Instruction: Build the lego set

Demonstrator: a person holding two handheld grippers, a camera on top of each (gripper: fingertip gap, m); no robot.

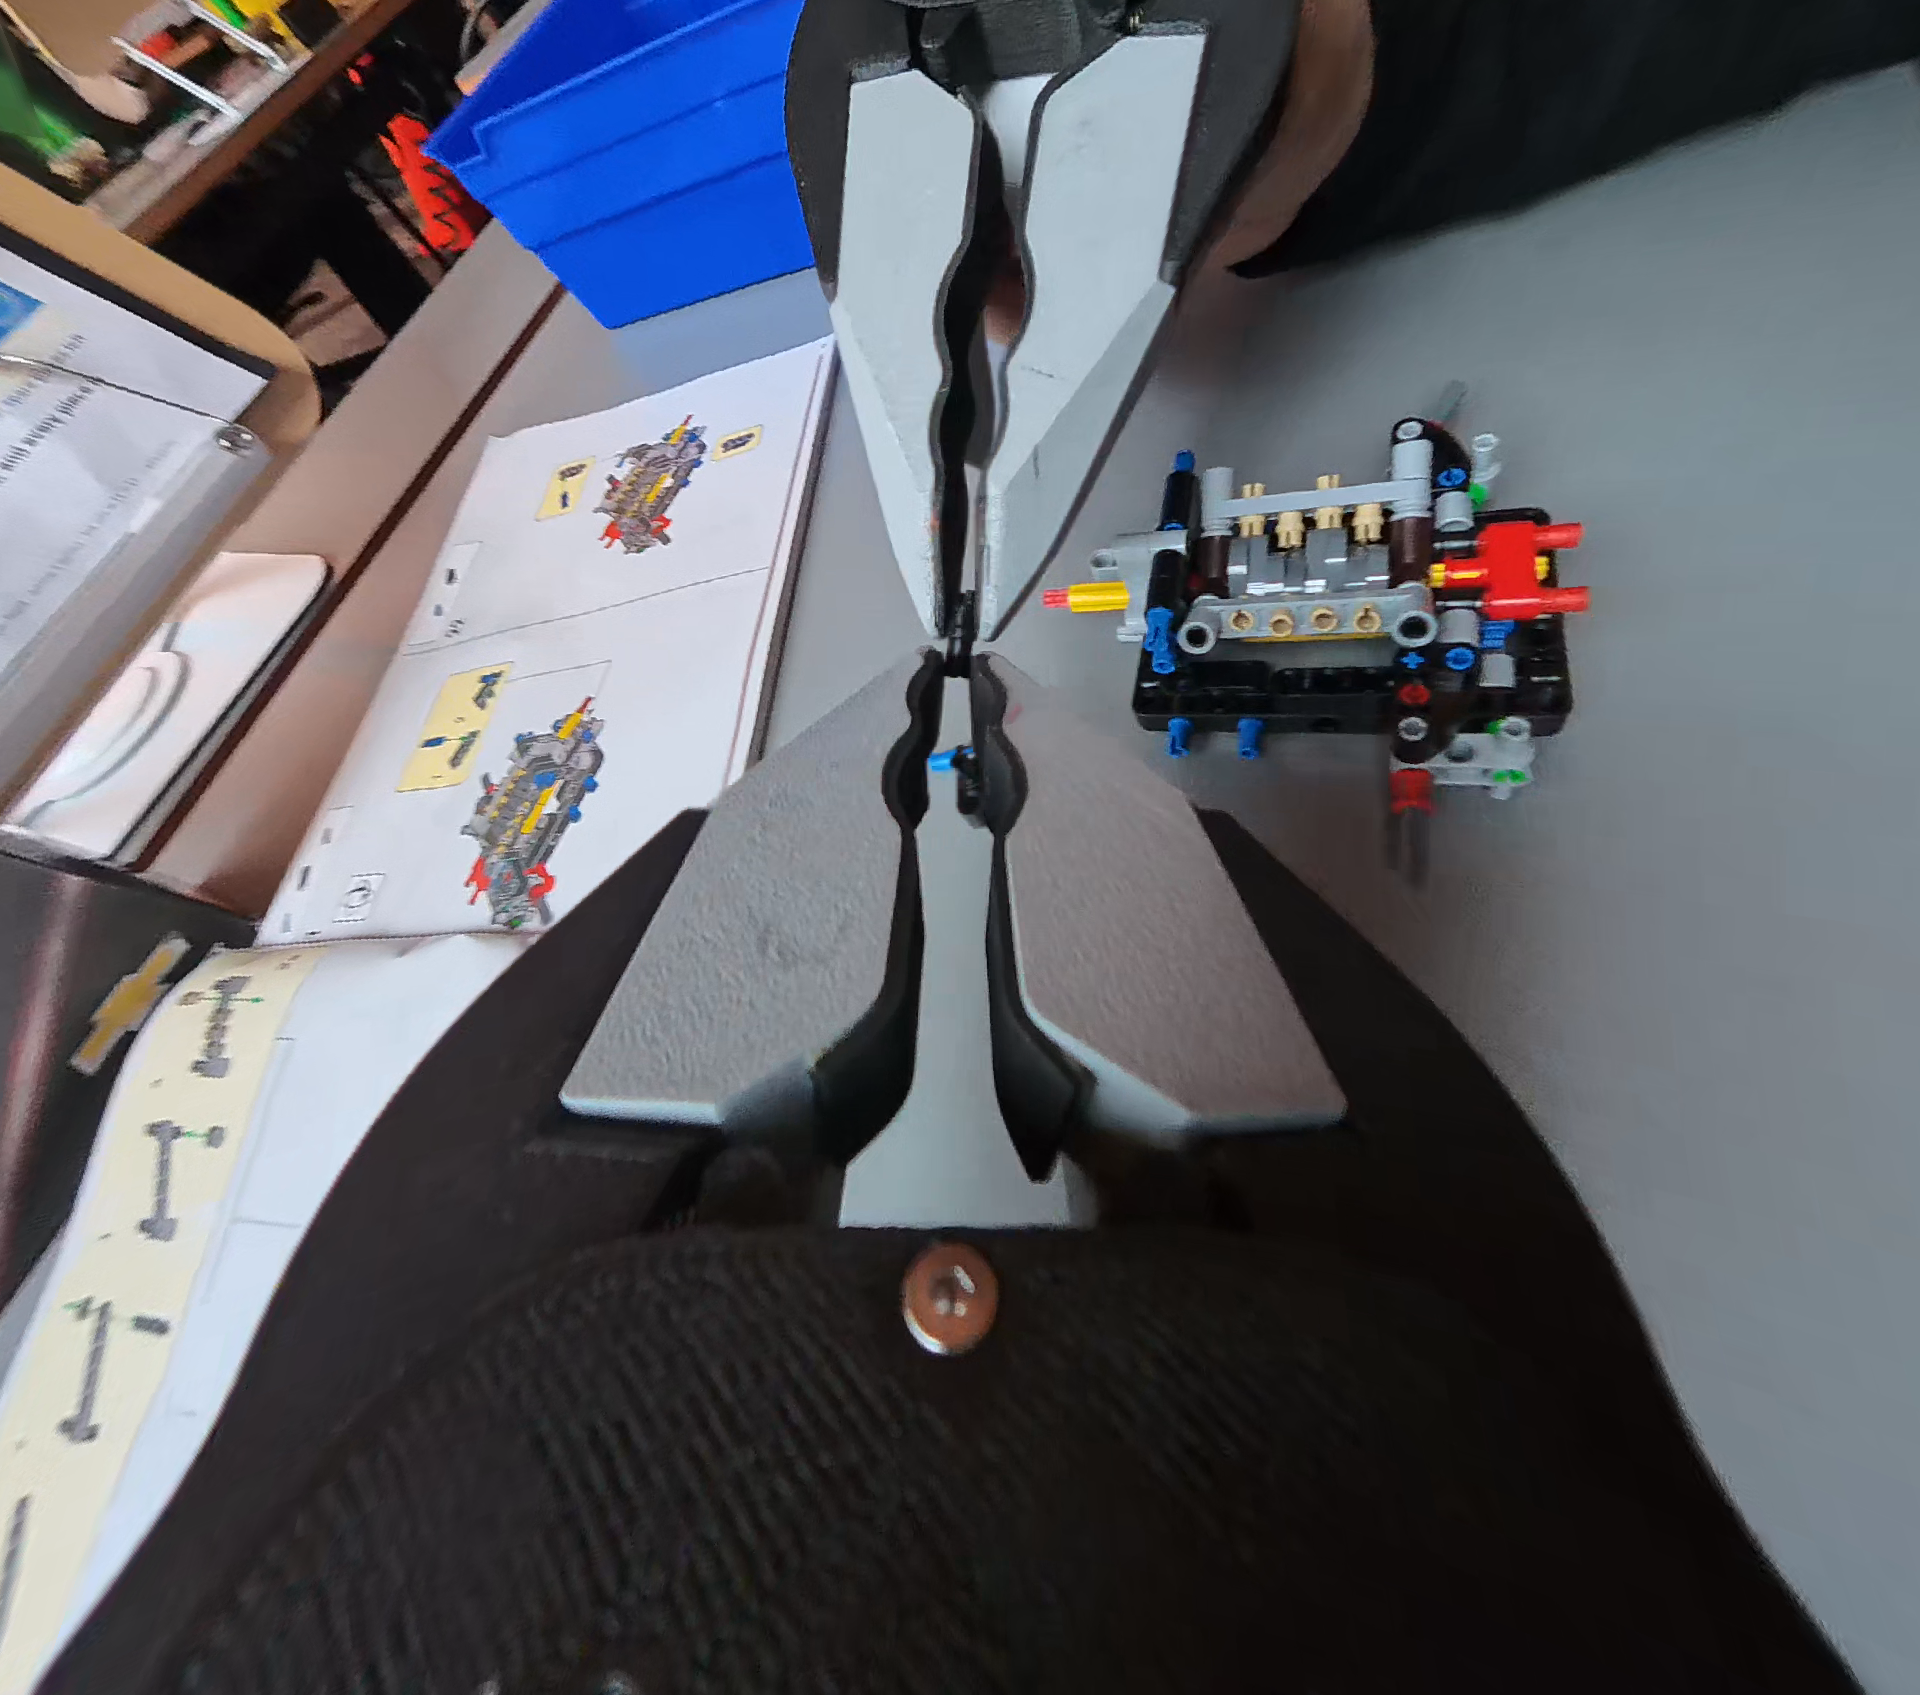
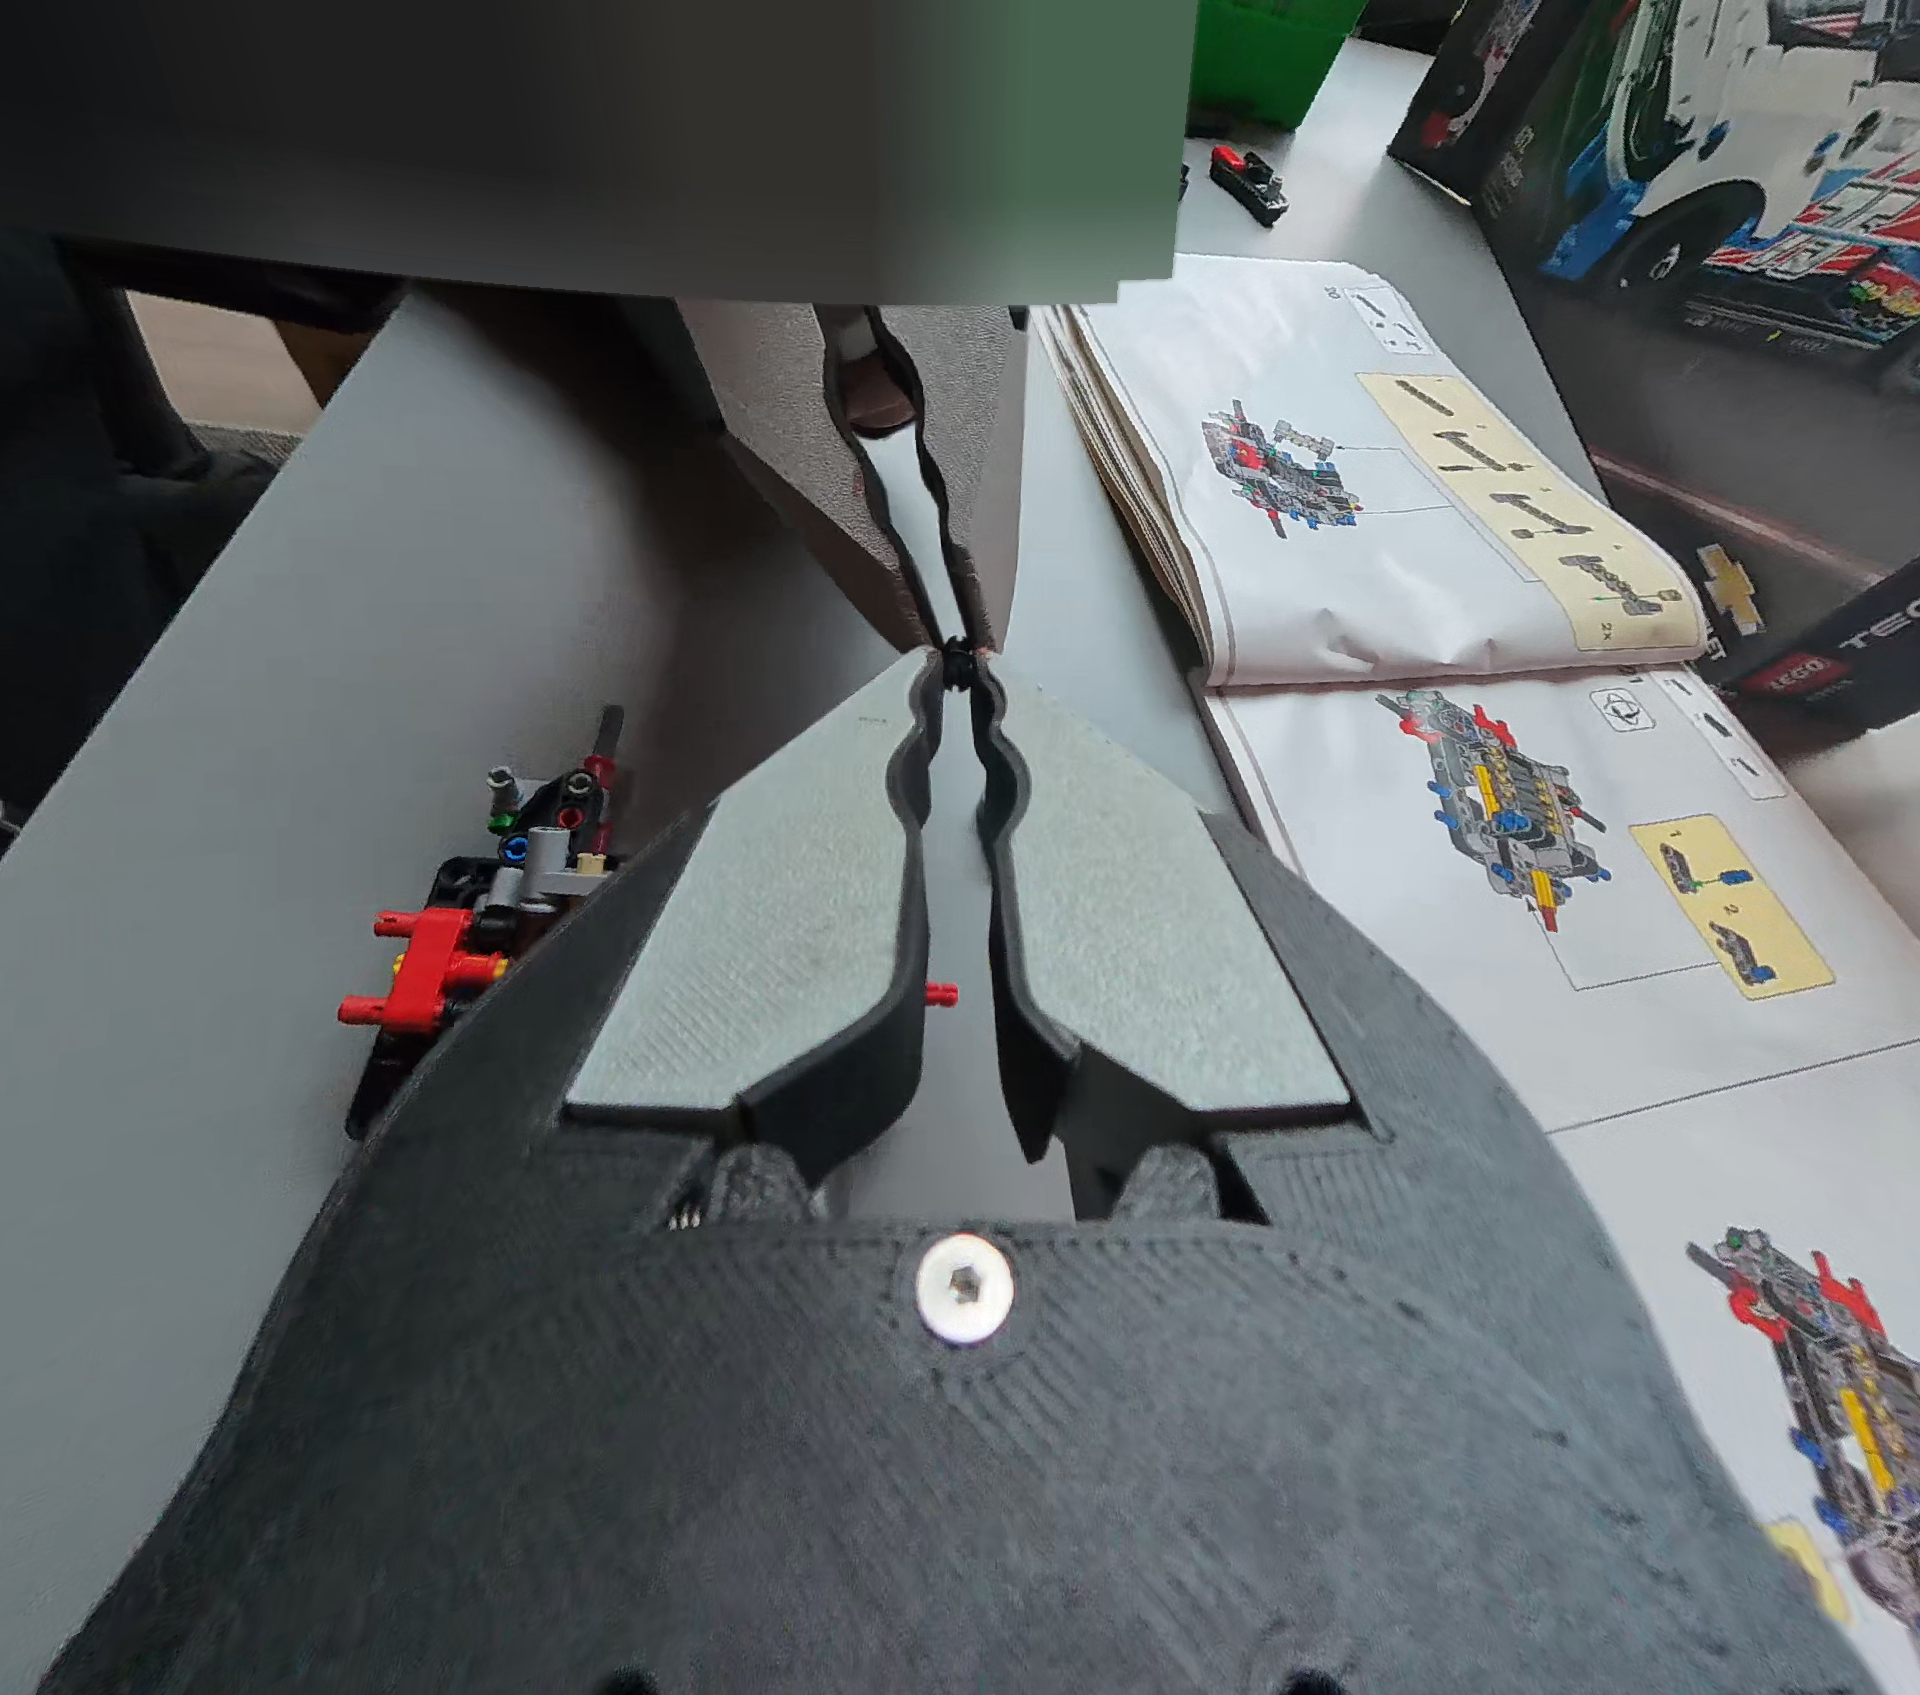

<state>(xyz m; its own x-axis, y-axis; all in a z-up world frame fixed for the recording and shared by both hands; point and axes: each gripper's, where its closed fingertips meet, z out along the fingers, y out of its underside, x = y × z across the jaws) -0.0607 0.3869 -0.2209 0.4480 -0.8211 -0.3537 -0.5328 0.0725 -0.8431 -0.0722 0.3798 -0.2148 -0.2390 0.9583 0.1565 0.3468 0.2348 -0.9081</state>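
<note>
We held both grippers tip to tip: left gripper (image 1: 954, 677) and right gripper (image 2: 954, 671) clenched on one small black piece (image 1: 957, 622), beside the engine assembly (image 1: 1351, 606).

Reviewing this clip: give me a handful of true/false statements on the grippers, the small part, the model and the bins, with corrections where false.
1. The two grippers meet tip to tip over the grey table. True.
2. The left gripper is wide open. False: it is shut on a small black piece with a blue pin.
3. The right gripper holds the half-built model. False: the model sits on the table, untouched.
4. An open instruction booklet lies on the table. True.
5. The blue bin stands on the booklet. False: it stands beyond it.
</note>
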